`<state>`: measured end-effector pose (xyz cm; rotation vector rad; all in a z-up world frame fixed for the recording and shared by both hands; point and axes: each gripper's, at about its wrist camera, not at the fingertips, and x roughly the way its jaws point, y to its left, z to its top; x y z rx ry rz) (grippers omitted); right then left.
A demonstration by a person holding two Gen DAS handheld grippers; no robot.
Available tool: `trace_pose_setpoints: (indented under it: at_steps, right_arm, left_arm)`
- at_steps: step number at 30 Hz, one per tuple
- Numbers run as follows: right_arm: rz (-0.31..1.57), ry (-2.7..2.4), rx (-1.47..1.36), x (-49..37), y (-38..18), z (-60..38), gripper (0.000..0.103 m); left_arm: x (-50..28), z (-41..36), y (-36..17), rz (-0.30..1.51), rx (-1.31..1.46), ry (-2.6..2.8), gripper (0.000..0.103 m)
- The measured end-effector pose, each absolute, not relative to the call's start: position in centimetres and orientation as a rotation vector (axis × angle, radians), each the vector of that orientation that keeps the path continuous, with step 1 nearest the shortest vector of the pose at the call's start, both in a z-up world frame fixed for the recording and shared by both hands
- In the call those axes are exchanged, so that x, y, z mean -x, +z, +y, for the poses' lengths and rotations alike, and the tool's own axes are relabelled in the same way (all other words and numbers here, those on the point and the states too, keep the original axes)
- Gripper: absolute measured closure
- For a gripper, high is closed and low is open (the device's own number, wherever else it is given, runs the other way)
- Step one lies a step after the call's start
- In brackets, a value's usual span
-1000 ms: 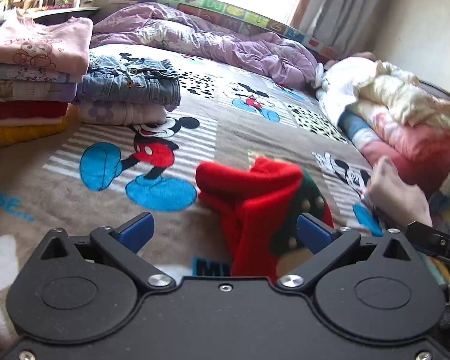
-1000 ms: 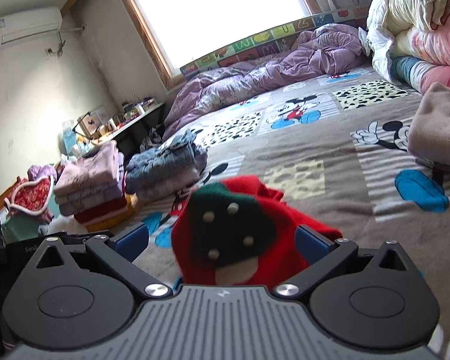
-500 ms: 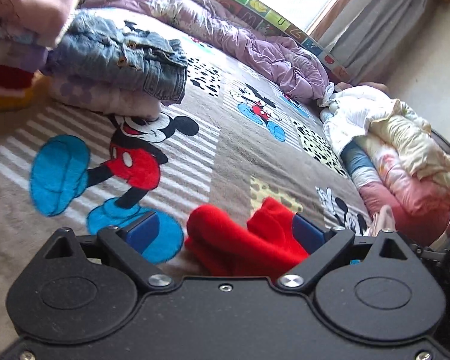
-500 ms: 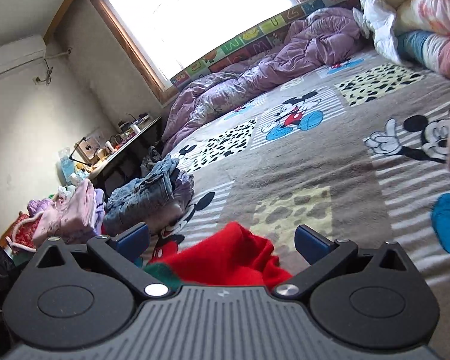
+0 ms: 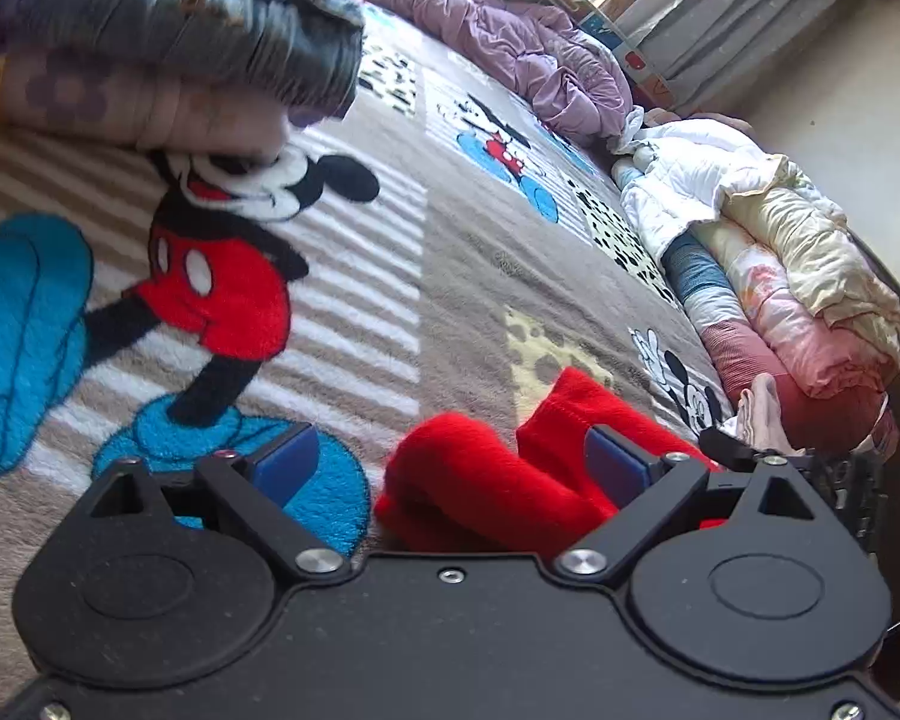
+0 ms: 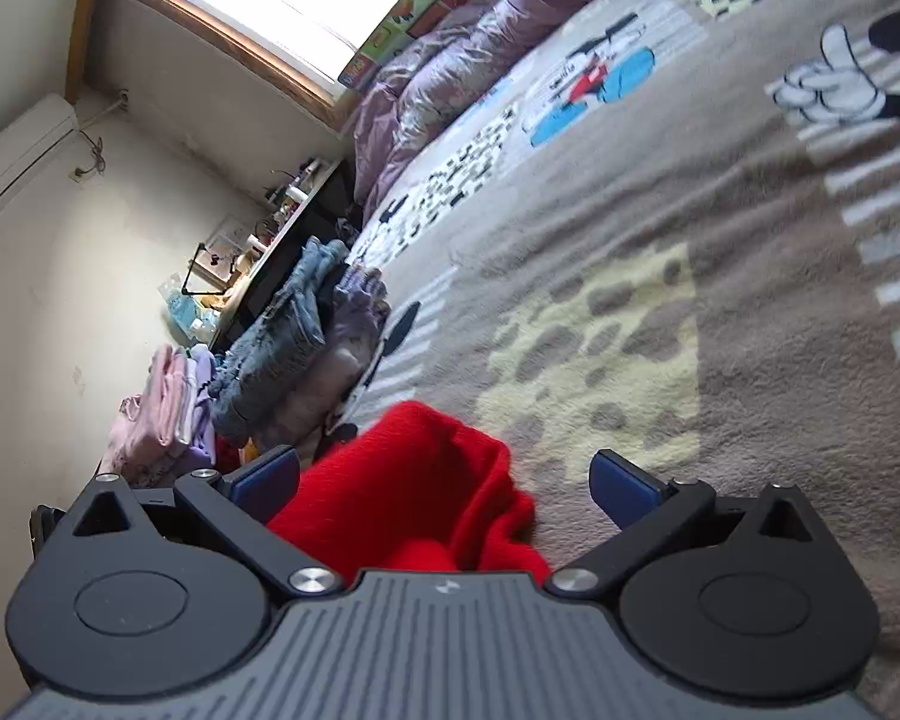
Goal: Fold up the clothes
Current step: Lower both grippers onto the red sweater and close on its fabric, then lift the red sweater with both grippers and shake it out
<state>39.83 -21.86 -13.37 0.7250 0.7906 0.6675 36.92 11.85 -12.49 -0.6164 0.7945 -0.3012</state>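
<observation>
Our left gripper [image 5: 450, 462] stands with its jaws wide; they have just been closing a little, with the red garment [image 5: 486, 480] bunched between the blue pads. The right-hand pad [image 5: 615, 459] sits against the red cloth, the left one is clear of it, so we count no grip there. Our right gripper [image 6: 444, 480] is also spread wide, the same red garment [image 6: 414, 480] heaped between its fingers, close to the left pad and apart from the right. The lower part of the garment is hidden behind both gripper bodies. It lies on the cartoon-mouse blanket [image 5: 450, 252] that covers the bed. Beyond it, at the left view's upper left, a folded stack topped with denim [image 5: 174, 18] is blurred and cut off by the edge. Along the far side lies a crumpled purple quilt [image 5: 510, 42], and at the right a heap of pale bedding [image 5: 768, 264].
</observation>
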Motion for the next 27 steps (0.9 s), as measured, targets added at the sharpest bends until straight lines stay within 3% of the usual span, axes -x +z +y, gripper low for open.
trace_pose_setpoints:
  at_steps: [2,10,13,15,18,25,27]
  right_arm:
    - [0.810,0.677,-0.724,-40.3,-14.0,-21.4,0.000]
    - [0.841,0.699,-0.689,-42.2,-14.8,-19.9,0.002]
    - [0.845,0.710,-0.664,-42.2,-14.9,-19.3,0.019]
    - [0.846,0.713,-0.669,-42.3,-15.2,-19.2,0.023]
    - [0.850,0.737,-0.679,-42.2,-15.3,-19.0,0.039]
    - [0.836,0.765,-0.713,-41.9,-15.6,-19.4,0.090]
    - [0.828,0.770,-0.714,-41.7,-15.4,-19.4,0.092]
  left_arm:
    - [-37.3,11.9,-13.0,0.807,0.647,-0.329,0.017]
    - [-37.6,11.3,-14.0,0.817,0.659,-0.383,0.028]
    - [-37.6,11.1,-14.1,0.816,0.653,-0.397,0.030]
    - [-37.4,10.9,-14.1,0.813,0.646,-0.401,0.031]
    - [-37.3,10.8,-14.1,0.809,0.635,-0.409,0.035]
    - [-37.4,10.9,-14.3,0.793,0.629,-0.410,0.053]
    - [-37.3,10.9,-14.2,0.784,0.622,-0.411,0.060]
